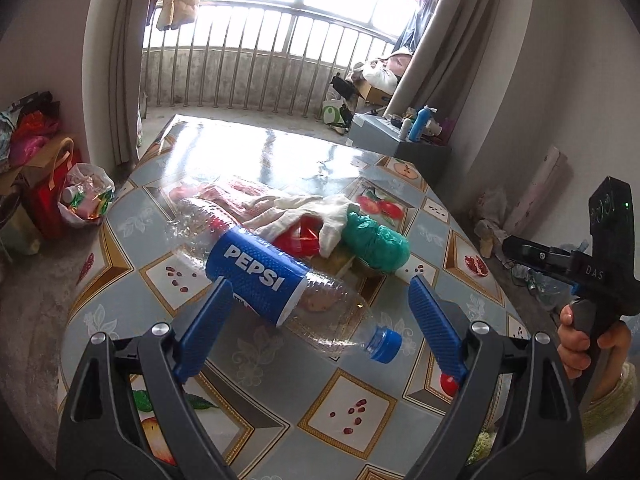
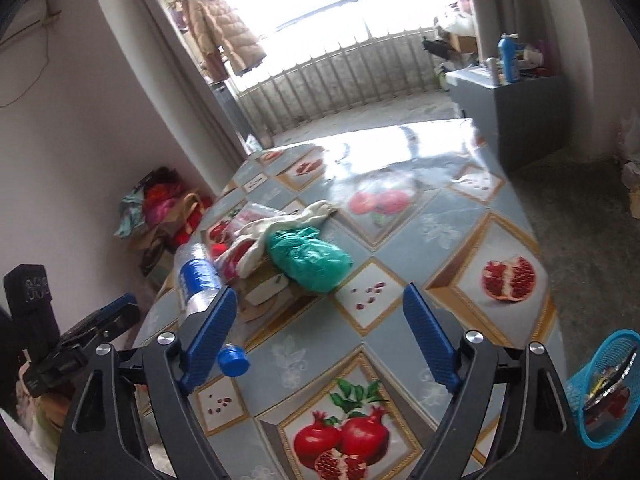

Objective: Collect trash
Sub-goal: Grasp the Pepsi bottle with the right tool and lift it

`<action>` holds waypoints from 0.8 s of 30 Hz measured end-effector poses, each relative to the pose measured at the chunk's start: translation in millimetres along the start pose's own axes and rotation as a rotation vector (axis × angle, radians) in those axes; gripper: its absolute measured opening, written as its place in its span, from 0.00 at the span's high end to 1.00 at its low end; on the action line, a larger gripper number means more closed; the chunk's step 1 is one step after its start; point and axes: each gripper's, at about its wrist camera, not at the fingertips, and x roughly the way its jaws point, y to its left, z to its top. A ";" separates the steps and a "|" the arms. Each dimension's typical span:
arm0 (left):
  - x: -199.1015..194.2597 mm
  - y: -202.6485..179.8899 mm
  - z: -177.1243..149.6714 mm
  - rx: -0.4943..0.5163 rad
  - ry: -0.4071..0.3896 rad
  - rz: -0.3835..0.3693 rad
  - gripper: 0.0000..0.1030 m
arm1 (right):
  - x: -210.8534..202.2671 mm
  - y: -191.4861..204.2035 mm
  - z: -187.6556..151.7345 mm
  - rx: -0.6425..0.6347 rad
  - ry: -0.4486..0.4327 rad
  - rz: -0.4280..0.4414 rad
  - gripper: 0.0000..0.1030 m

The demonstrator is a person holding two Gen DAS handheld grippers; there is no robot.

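1. left gripper (image 1: 320, 300): jaws spread wide, nothing held; the blue fingers straddle the pepsi bottle (image 1: 276, 276), one pad just beside the label, the other well clear of the neck side.
2. right gripper (image 2: 320, 312): likewise spread wide and empty, hovering over bare tablecloth (image 2: 440, 216), the green plastic bag (image 2: 308, 258) just ahead between its fingers.
3. risk, judged: the bottle lies on its side, angled across the left jaws; closing on the smooth, empty shell could squirt it sideways or roll it off the table edge near the cap (image 1: 385, 344).
4. risk, judged: the white glove (image 1: 304, 212) lies against the bottle's far end and over the red wrapper (image 1: 298, 240); lifting may drag that pile along.
5. risk, judged: the bag is soft and crumpled; a shallow pinch may catch only a fold and slip.
6. bottle condition: clear, empty, uncrushed, blue label, blue cap on.
7. the blue mesh basket (image 2: 600, 384) sits at the table's right edge, already holding some items.
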 end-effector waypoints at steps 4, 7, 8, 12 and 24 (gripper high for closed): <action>5.1 15.1 -2.7 -0.020 0.007 -0.024 0.20 | 34.2 29.0 11.3 -0.058 0.090 0.151 0.30; 9.9 30.7 -6.5 -0.069 0.003 -0.071 0.29 | 65.6 45.5 20.6 -0.063 0.176 0.250 0.38; 11.8 36.4 -7.9 -0.092 0.001 -0.092 0.34 | 77.4 51.1 24.1 -0.067 0.211 0.283 0.39; 22.8 55.0 -10.0 -0.180 0.010 -0.158 0.41 | 121.5 71.2 33.0 -0.075 0.334 0.372 0.39; 51.3 84.5 -27.3 -0.332 0.067 -0.287 0.50 | 193.6 91.5 25.2 -0.083 0.561 0.439 0.39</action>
